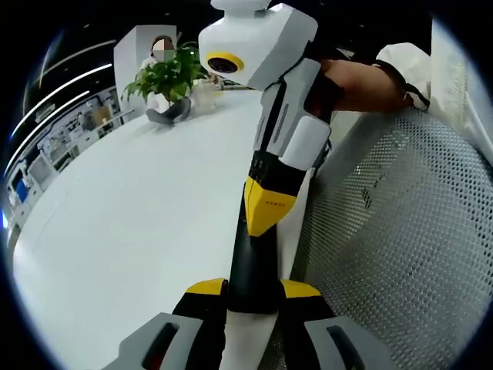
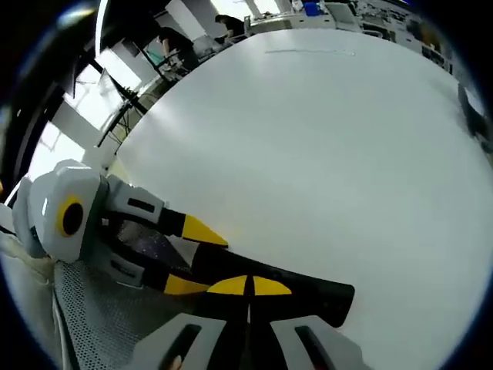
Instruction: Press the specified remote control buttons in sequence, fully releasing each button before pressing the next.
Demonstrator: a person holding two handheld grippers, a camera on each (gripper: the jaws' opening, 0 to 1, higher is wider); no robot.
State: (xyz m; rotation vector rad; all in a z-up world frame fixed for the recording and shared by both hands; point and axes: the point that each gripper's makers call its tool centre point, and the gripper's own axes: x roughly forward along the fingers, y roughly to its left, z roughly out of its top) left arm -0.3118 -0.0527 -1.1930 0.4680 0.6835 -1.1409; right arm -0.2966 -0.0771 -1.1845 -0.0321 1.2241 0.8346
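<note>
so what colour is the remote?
Black. The remote shows best in the right gripper view, lying on the white table.

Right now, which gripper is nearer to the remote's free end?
The right gripper: its shut tips rest on the remote partway along. The left gripper clamps the opposite end, farther from the free end.

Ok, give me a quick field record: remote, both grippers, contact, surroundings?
remote: black remote control, over the white table
left gripper: jaws clamped on the remote's near end
right gripper: jaws shut, tips down on the remote's top face
button under tips: cannot tell
surroundings: potted plant at the table's far end, white mesh surface beside the table
</note>
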